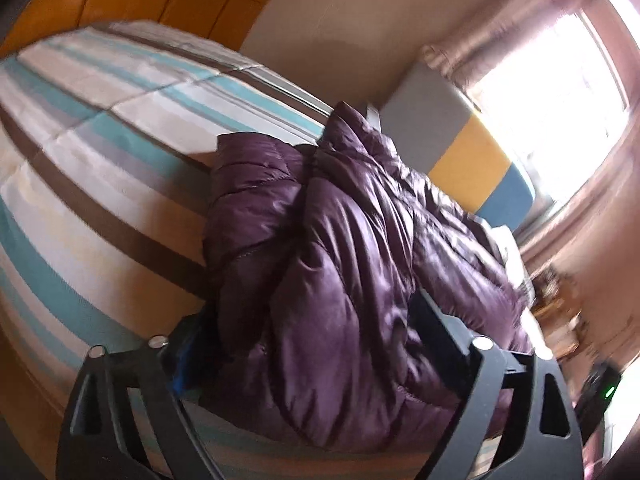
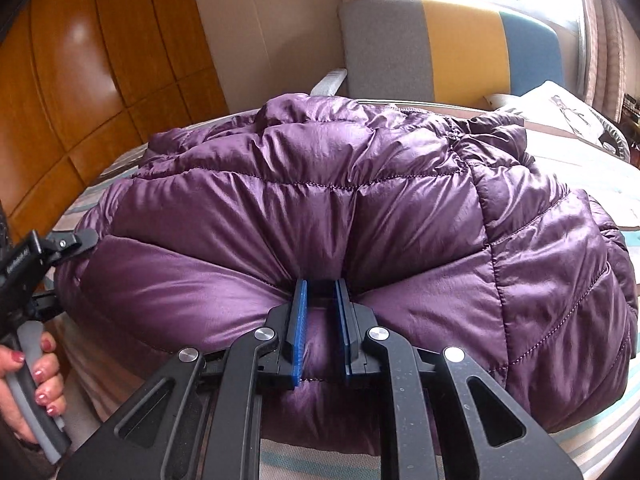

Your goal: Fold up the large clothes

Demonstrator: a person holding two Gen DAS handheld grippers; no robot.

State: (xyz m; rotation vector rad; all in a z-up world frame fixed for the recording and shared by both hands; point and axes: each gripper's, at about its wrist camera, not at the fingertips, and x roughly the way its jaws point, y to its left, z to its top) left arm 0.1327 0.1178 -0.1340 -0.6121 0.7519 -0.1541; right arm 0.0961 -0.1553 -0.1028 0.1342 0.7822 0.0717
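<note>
A purple quilted down jacket (image 2: 320,200) lies bunched on a striped bed (image 1: 100,140). My right gripper (image 2: 322,284) is shut on a fold of the jacket's near hem, its blue pads (image 2: 300,320) pinching the fabric. My left gripper (image 1: 304,320) has its fingers wide apart, with the jacket (image 1: 340,260) heaped between and over them; its tips are hidden by the cloth. In the right wrist view the left gripper (image 2: 76,240) touches the jacket's left edge, held by a hand with red nails (image 2: 36,380).
A grey, yellow and blue headboard (image 2: 460,48) stands beyond the jacket. A white pillow (image 2: 560,112) lies at the far right. An orange-brown wardrobe (image 2: 80,80) stands left of the bed. A bright window with curtains (image 1: 560,100) is behind.
</note>
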